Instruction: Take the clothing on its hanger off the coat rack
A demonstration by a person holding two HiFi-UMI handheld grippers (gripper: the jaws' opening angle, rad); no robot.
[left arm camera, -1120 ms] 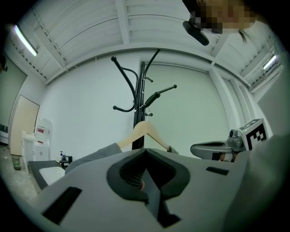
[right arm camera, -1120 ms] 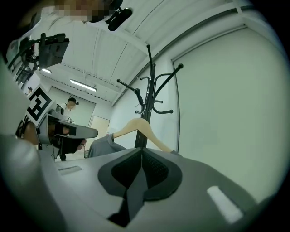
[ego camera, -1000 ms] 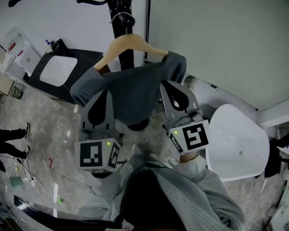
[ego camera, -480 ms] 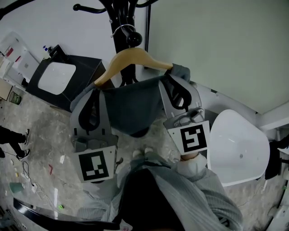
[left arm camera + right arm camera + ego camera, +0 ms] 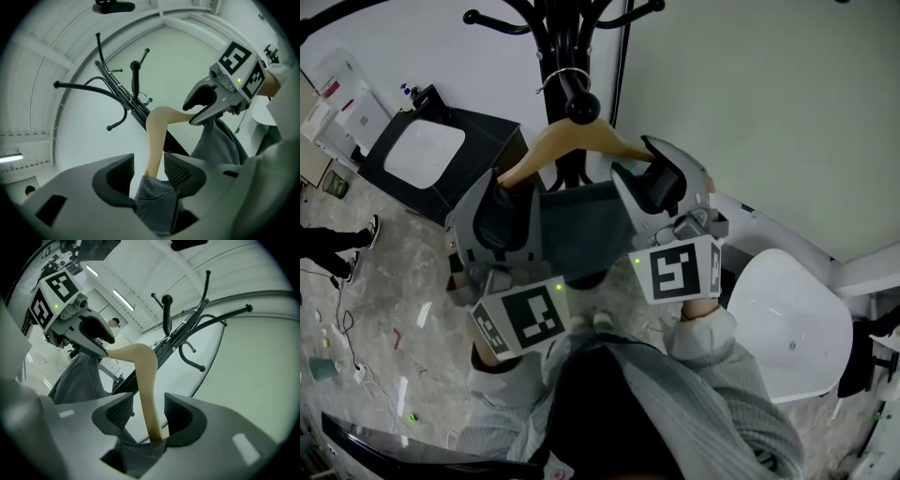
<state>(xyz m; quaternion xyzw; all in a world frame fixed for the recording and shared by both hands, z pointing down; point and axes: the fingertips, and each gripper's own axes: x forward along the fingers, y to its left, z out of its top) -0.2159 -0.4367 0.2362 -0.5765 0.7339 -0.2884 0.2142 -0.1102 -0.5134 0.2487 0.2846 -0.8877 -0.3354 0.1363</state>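
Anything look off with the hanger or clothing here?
Yes. The grey garment sits bunched at both tips of the wooden hanger. That leaves the hanger's arms bare, and the garment's middle sags underneath.

Pale wall (image 5: 769,103), grey marbled floor (image 5: 384,272), white chair (image 5: 787,328), black cabinet (image 5: 478,178)

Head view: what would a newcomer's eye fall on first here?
The wooden hanger with a grey garment draped on it, mid-frame just under the black coat rack. The left gripper and right gripper flank it, one at each shoulder, jaws opening with a hanger arm and cloth between them.
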